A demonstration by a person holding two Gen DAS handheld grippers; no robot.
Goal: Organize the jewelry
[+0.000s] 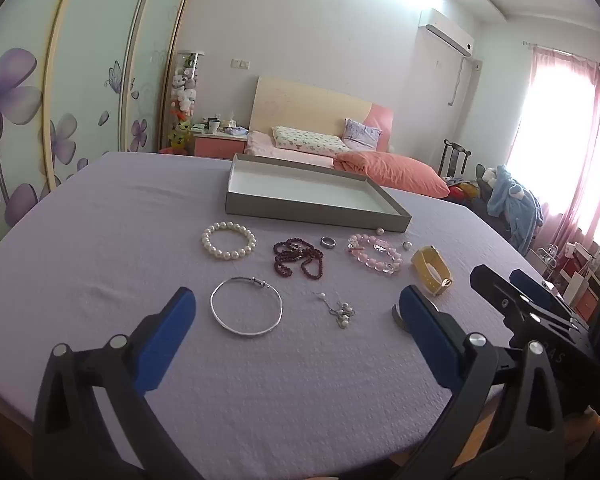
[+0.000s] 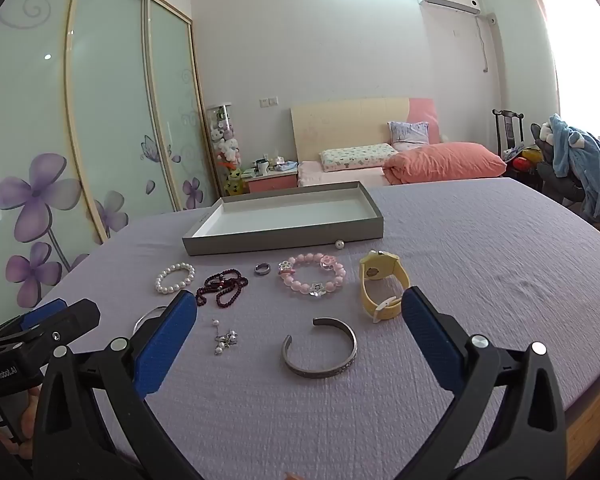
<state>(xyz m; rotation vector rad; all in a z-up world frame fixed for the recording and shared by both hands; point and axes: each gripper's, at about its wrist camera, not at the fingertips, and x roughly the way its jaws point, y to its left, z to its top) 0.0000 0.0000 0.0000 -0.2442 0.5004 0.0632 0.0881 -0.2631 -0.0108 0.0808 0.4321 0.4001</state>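
Both tools held spread wide with nothing between the pads — your left gripper (image 1: 296, 300) hovers over the thin silver bangle (image 1: 246, 307), your right gripper (image 2: 300, 304) over the grey open metal cuff (image 2: 320, 350). All jewelry lies loose on the lilac textured bedcover (image 2: 480, 272), none of it in the shallow grey cardboard tray with white lining (image 2: 284, 216) behind.

Row nearest the tray: white pearl bracelet (image 1: 228, 240), dark red bead strand (image 1: 299, 258), small steel ring (image 1: 328, 242), pink bead bracelet with star charms (image 2: 311, 276), yellow rubber watch (image 2: 382, 284), one loose pearl (image 2: 339, 244) just beside the tray's front wall. A fine silver chain with pearl drops (image 2: 223, 340) sits nearer you.

Risks: the chain likely snags or slips from broad pads; the red strand may trail and drag the ring; the loose pearl rolls if you nudge the tray; the soft cover gives under a downward press — thin bangle hard to pinch.

Writing: "GenRobot.AI" on the left tool's body, seen from the right wrist
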